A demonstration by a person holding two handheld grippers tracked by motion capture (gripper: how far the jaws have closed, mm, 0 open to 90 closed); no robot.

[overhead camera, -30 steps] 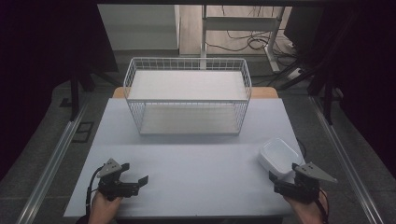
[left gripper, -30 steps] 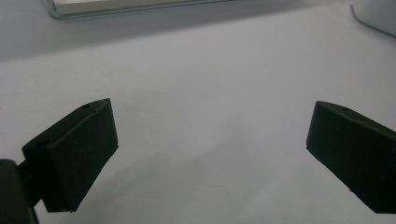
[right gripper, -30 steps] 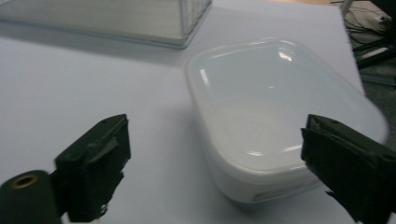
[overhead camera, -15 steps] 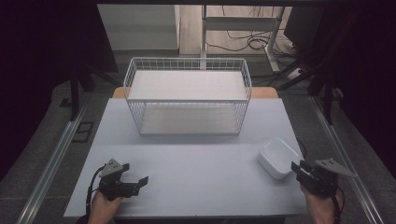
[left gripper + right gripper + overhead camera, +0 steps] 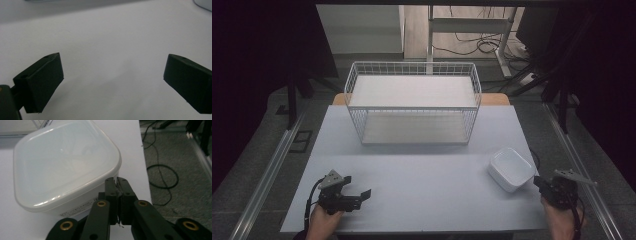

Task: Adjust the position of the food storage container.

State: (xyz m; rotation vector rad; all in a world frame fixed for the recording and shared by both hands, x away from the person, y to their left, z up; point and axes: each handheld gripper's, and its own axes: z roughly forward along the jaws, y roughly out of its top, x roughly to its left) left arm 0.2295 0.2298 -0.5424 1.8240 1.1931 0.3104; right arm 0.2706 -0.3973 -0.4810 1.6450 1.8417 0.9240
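Note:
A white lidded plastic container (image 5: pixel 511 169) rests flat on the pale table (image 5: pixel 422 190) near its right edge. It looms large in the right gripper view (image 5: pixel 62 162). My right gripper (image 5: pixel 540 183) sits just off the container's near right corner. Its jaws have just been closing and now meet with nothing between them (image 5: pixel 116 181). The container's wall is right beside the tips, and I cannot tell whether they touch. My left gripper (image 5: pixel 361 196) rests at the table's front left. It is open over bare table (image 5: pixel 112 72).
A white wire basket (image 5: pixel 412 63) with a shelf inside stands at the back middle of the table. Cables lie on the floor past the table's right edge (image 5: pixel 162 177). A metal rail (image 5: pixel 267 175) runs along the left side.
The container was tilted at the right gripper a second ago and now lies flat. The right gripper has drawn back to the right and its jaws have come together. The left gripper stayed still.

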